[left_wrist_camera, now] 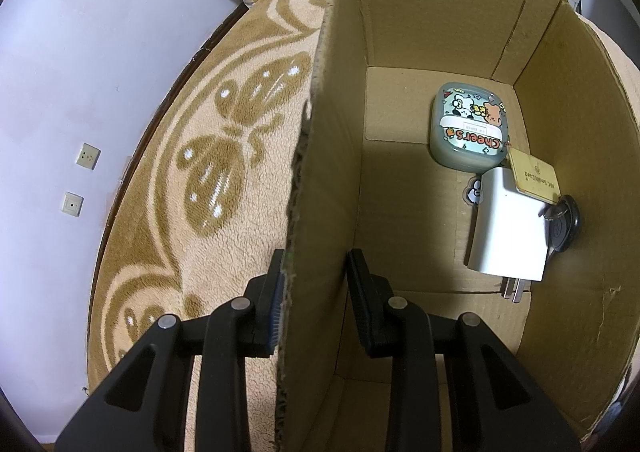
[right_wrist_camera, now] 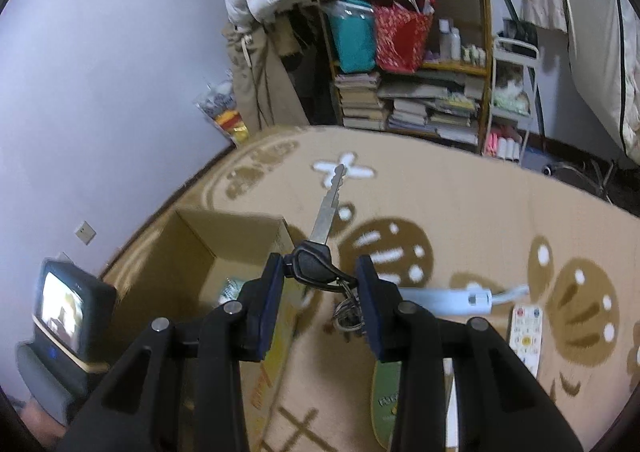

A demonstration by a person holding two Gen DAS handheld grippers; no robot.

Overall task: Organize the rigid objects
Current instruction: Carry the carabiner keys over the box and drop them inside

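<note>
Currently the black-headed silver key [right_wrist_camera: 320, 252] is gripped by the right gripper [right_wrist_camera: 320, 284], blade pointing away. The open brown cardboard box [right_wrist_camera: 236, 248] lies below-left of it, its wall [left_wrist_camera: 316, 188] pinched by the closed left gripper [left_wrist_camera: 316, 284].

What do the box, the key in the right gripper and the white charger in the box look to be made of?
Box: corrugated cardboard, matte brown, with a frayed fluted edge. Key: dull silvery metal blade, seemingly; its black head looks like glossy plastic or rubber. White charger: smooth, faintly shiny plastic body, likely, with metal prongs.
</note>
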